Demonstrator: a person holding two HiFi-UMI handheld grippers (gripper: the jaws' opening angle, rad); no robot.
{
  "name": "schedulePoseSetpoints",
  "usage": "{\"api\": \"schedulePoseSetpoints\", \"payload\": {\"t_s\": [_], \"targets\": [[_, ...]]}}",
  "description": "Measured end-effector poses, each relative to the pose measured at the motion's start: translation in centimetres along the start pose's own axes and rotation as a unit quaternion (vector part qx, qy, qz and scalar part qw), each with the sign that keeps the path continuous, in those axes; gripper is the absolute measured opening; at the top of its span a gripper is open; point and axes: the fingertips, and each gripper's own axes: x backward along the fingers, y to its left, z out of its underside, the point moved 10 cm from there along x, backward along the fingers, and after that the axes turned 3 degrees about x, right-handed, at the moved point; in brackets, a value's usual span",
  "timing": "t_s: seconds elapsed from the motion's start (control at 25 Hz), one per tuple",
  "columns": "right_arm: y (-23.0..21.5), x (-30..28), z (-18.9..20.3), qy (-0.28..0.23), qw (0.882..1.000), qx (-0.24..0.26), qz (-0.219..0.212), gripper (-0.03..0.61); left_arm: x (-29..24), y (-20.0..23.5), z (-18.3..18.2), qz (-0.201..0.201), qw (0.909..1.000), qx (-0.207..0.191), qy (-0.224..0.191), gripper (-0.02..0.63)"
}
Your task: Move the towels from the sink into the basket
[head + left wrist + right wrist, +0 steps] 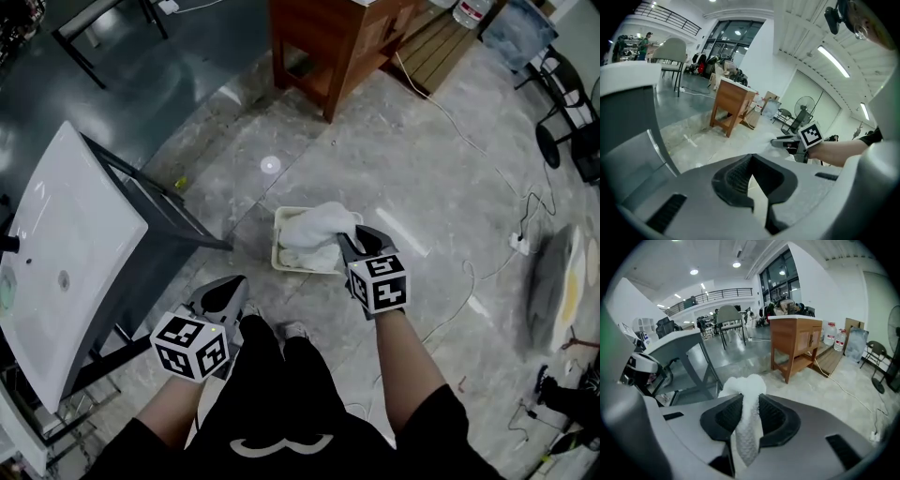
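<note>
A wide hall with a pale marbled floor (403, 159) holds a white sink (66, 234) on a dark stand at the left, with no cloth seen in it, and a wooden cabinet (337, 47) further off. The basket (277, 242) stands on the floor just ahead of the person's feet, with white cloth (305, 257) already lying in it. The right tongs (345, 240) grip a white towel (323, 221) over the basket's right side, the jaws a little apart with a fold pinched between them. The left tongs (236, 284) carry nothing, jaws together, off to the basket's left. The towel looks light, soft and limp, with a nubbly weave that should not slip, so a pinch on any bunched fold ought to serve. It keeps no firm long axis: the pinched fold runs along the jaws, while the loose bulk swells past the tips and spills leftward across the basket.
</note>
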Motion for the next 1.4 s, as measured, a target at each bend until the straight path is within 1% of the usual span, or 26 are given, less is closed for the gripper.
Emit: {"api": "schedulePoseSetpoints", "payload": {"t_s": [0.08,0.2,0.28,0.4,0.44,0.48,0.56,0.6,0.72,0.84,0.92,1.0,1.08,1.16,1.24,1.4], "targets": [[-0.1,-2.5,1.4,0.02,1.0,0.006,0.002,0.095,-0.8,1.3,1.2,0.001,0.9999,0.012,0.01,0.006],[-0.6,-6.2,3.5,0.048,0.999,0.018,0.0,0.095,-2.2,2.8,3.1,0.004,0.9994,0.019,0.028,0.006],[-0.9,-8.3,5.2,0.062,0.998,0.021,-0.008,0.095,-2.9,3.5,4.1,0.002,0.9989,0.028,0.038,0.006],[-1.3,-10.7,7.2,0.071,0.997,0.03,-0.027,0.095,-3.6,4.2,4.8,0.005,0.9985,0.041,0.035,0.006],[-1.5,-11.4,7.7,0.077,0.996,0.029,-0.029,0.11,-3.9,4.5,5.1,0.007,0.9984,0.045,0.034,0.006],[-1.7,-12.0,8.3,0.085,0.996,0.023,-0.031,0.144,-4.2,4.7,5.4,0.007,0.9982,0.049,0.034,0.006],[-1.9,-13.0,9.2,0.102,0.994,0.009,-0.04,0.309,-4.8,5.4,5.8,0.003,0.9977,0.056,0.037,0.006],[-1.9,-13.4,9.7,0.111,0.993,0.007,-0.044,0.352,-5.0,5.6,5.9,0.001,0.9975,0.059,0.038,0.006],[-2.0,-13.7,11.5,0.135,0.99,0.002,-0.05,0.389,-5.7,6.1,6.3,-0.001,0.997,0.068,0.037,0.006],[-2.5,-13.3,13.2,0.147,0.987,-0.026,-0.053,0.39,-6.4,6.2,6.4,0.002,0.9966,0.072,0.041,0.006],[-2.8,-12.9,13.7,0.15,0.986,-0.042,-0.063,0.39,-6.7,5.9,6.1,0.004,0.9966,0.07,0.043,0.006],[-3.0,-12.0,13.2,0.144,0.986,-0.045,-0.073,0.388,-6.7,5.3,5.6,0.009,0.9966,0.07,0.042,0.006],[-3.2,-10.7,11.6,0.126,0.988,-0.041,-0.082,0.388,-6.4,4.5,4.8,0.013,0.9967,0.069,0.04,0.006],[-3.0,-9.0,9.5,0.099,0.99,-0.038,-0.097,0.388,-5.7,3.6,3.7,0.015,0.9972,0.064,0.036,0.006],[-2.6,-6.8,7.0,0.067,0.99,-0.036,-0.122,0.387,-4.6,2.5,2.3,0.015,0.9978,0.057,0.029,0.006],[-1.4,-1.5,1.4,0.008,0.985,-0.033,-0.168,0.379,-2.0,0.0,-1.5,0.022,0.9989,0.042,0.002,0.006]]}}
